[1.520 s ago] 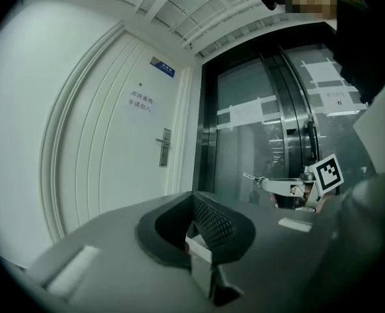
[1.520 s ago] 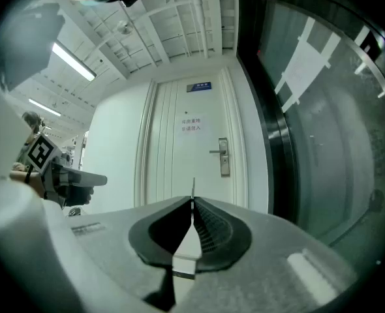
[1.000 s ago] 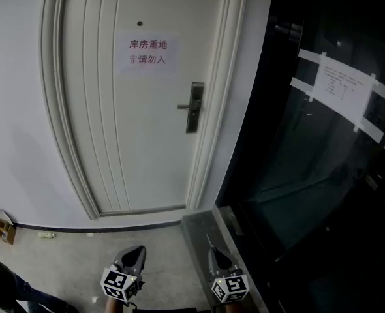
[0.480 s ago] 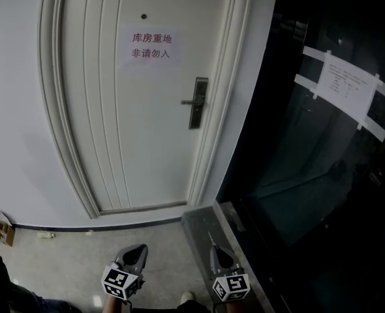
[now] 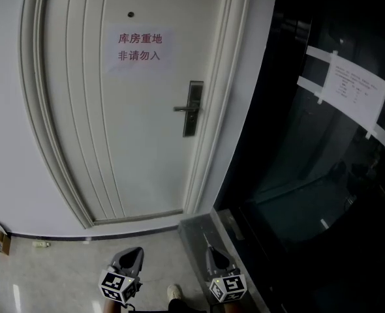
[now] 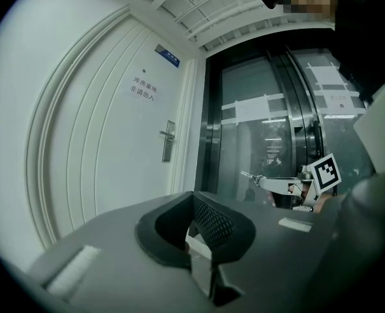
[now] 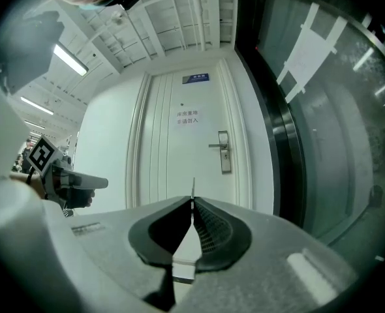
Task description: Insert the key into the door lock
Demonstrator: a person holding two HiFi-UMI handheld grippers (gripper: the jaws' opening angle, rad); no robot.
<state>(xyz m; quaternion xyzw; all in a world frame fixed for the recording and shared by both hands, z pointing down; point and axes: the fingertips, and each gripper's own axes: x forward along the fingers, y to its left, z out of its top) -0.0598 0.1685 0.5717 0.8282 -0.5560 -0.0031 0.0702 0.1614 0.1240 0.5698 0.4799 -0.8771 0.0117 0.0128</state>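
One key [image 7: 192, 188] clamped in right hand-held gripper [image 5: 212, 253], left hand-held gripper [image 5: 134, 253] closed, lock [image 5: 192, 108] ahead

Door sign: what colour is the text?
Red characters on a white paper sign; it shows best in the head view.

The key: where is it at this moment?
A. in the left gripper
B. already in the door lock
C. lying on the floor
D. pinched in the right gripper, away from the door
D: the right gripper is shut on the thin key, its tip pointing toward the door lock but clearly short of it.
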